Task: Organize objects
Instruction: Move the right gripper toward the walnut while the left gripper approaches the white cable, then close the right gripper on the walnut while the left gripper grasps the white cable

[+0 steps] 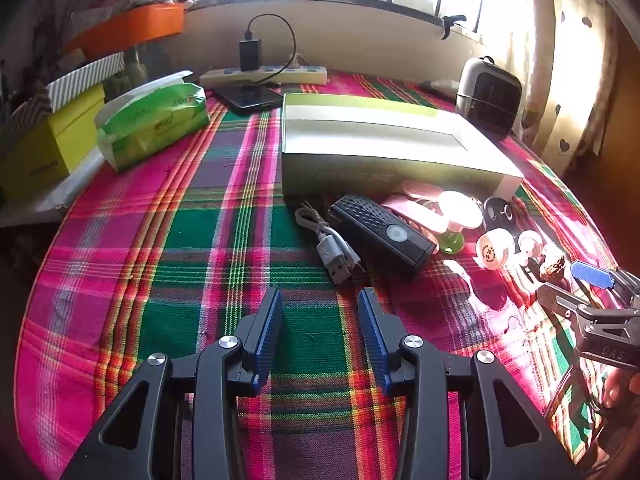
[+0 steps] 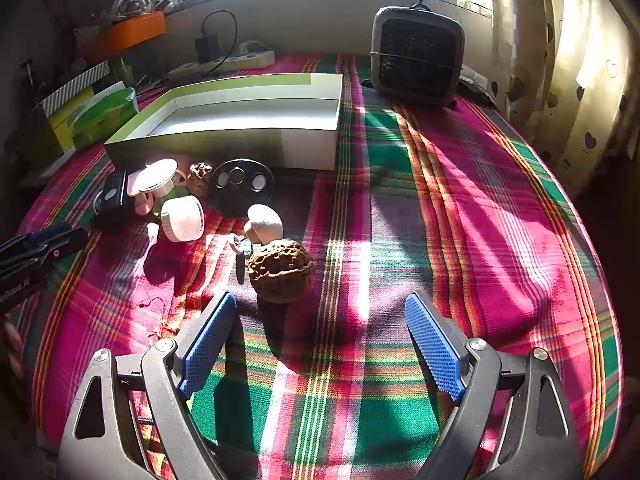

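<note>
Several small things crowd the surface (image 2: 460,208) before the empty box (image 2: 256,120): a white cap (image 2: 183,218), a black disc (image 2: 242,188). Your right claw (image 2: 320,332) gapes, the walnut (image 2: 280,270) just ahead, left of centre. Your left claw (image 1: 320,320) is open, the cable (image 1: 332,246) just ahead.

right hand-held gripper (image 1: 576,284): cut off by the right edge in the left wrist view; one blue pad shows.
fingertips (image 1: 616,390): only the tips show below it.
box (image 1: 384,152) print: too blurred to read.
pink things (image 1: 420,204): overlapping, washed out by glare, kind unclear.
black device (image 2: 114,192): mostly hidden behind the white cap (image 2: 182,218) in the right wrist view.
</note>
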Tool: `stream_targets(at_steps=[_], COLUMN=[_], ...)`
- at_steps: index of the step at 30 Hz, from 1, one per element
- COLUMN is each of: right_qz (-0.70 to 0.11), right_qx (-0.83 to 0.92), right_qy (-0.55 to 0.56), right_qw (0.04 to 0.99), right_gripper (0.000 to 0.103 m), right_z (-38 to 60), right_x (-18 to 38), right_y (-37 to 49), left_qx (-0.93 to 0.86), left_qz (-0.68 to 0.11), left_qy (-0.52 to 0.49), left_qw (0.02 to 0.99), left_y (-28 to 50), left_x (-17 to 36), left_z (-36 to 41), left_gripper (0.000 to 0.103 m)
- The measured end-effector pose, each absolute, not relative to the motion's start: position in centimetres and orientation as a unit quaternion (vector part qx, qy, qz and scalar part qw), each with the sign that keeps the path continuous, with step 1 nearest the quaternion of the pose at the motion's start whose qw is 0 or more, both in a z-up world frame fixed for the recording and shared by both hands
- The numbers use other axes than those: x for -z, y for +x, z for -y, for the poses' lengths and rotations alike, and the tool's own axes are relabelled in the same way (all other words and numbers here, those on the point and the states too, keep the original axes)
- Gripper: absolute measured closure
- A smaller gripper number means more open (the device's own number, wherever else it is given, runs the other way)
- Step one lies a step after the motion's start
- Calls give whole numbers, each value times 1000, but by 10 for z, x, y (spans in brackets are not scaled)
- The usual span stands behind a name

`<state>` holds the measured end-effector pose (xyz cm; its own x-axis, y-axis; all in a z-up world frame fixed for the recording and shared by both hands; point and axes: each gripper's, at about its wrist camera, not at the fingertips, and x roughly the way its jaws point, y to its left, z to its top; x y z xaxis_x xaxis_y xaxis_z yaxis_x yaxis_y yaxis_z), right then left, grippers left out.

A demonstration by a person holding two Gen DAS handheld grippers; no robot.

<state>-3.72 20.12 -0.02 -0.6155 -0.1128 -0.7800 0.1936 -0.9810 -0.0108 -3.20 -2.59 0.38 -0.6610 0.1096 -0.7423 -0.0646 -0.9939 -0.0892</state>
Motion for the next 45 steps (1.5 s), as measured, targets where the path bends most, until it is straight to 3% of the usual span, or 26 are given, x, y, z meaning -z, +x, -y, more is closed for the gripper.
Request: stream_targets(at_steps=[9, 23, 30, 45], right_qz=[-49, -50, -49, -27], right_qx=[893, 896, 896, 897], right_qy=[436, 428, 427, 428], right_qw=[96, 104, 107, 110], right_gripper=[26, 61, 68, 68], right_z=[-200, -195, -194, -199], right_x=[-2, -5, -5, -6], right_y=[-47, -51, -51, -51], left_qx=[-904, -903, -898, -898], left_qz=[65, 61, 53, 60], left_qy=[-419, -425, -436, -436], left_qw=[60, 33, 27, 22], left_y=[-47, -68, -68, -76], left_x=[-6, -7, -8, -13], left_z=[31, 28, 36, 42], left_gripper=[65, 64, 64, 64])
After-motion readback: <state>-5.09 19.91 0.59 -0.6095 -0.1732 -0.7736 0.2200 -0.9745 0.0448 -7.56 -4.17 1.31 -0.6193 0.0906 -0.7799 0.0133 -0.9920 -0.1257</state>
